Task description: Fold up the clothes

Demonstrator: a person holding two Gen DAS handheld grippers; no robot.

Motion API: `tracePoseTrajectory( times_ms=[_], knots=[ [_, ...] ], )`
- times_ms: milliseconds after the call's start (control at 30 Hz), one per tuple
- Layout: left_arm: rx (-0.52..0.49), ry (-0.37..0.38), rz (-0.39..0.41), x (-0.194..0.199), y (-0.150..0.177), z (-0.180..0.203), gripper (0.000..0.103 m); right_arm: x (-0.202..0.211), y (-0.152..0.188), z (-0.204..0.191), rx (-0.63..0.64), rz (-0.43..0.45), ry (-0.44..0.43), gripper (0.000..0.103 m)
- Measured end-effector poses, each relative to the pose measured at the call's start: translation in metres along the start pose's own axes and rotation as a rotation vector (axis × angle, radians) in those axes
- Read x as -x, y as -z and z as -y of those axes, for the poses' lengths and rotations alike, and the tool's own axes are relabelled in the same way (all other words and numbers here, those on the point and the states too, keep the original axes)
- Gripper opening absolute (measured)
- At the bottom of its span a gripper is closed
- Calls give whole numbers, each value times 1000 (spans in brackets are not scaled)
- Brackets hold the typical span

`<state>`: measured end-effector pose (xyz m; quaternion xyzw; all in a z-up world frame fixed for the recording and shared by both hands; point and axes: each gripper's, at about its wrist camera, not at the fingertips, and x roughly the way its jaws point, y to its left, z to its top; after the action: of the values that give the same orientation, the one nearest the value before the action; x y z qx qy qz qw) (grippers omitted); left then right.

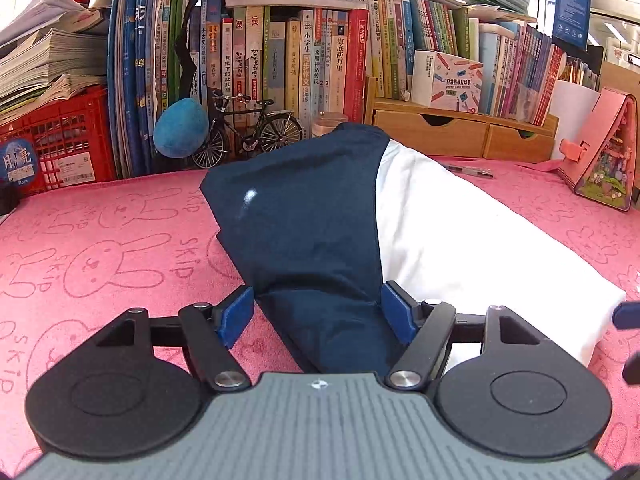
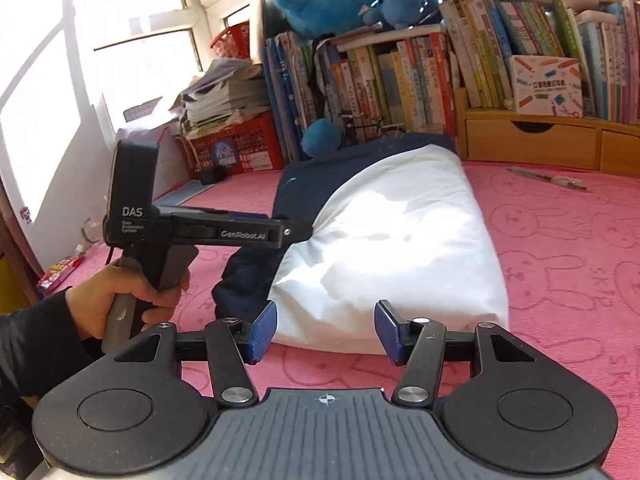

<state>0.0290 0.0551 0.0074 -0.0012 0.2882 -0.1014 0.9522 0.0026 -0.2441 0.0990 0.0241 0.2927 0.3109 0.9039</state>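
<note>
A folded garment lies on the pink mat, with a white body and a navy sleeve part laid along its left side. My left gripper is open and low over the mat. The near end of the navy fabric lies loose between its blue pads, which stand at the cloth's edges without pinching it. In the right wrist view the white body bulges just ahead of my right gripper, which is open with only the garment's near edge and bare mat between its pads. A hand holds the left tool beside the navy sleeve.
The pink bunny-print mat covers the desk. Along the back stand rows of books, a red crate, a model bicycle, a blue plush ball and wooden drawers. A pen and a pink house-shaped box lie at the right.
</note>
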Motion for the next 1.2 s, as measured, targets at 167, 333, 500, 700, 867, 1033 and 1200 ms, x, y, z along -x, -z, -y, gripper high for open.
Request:
tracePoseTrajectory(
  times_ms=[167,333,500,700,867,1033,1200],
  knots=[
    [-1,3,-19,5,3,-3,76,-7,-12,67,-259,28,115,54],
    [-64,-14,-47,12,10,-1,77,-36,6,102,-436,-37,74,43],
    [-42,-54,-80,24,15,-15,80,-35,9,74,-271,-80,118,40],
    [-17,-177,49,69,-13,-17,69,-8,-14,55,-93,-72,163,40],
    [-65,-1,157,71,-37,37,75,-34,-62,66,-137,-6,93,40],
    [-99,58,33,17,-17,72,75,-112,-88,59,-90,-130,78,37],
    [-136,3,-34,-2,11,67,79,-187,-99,47,6,-219,198,35]
  ],
)
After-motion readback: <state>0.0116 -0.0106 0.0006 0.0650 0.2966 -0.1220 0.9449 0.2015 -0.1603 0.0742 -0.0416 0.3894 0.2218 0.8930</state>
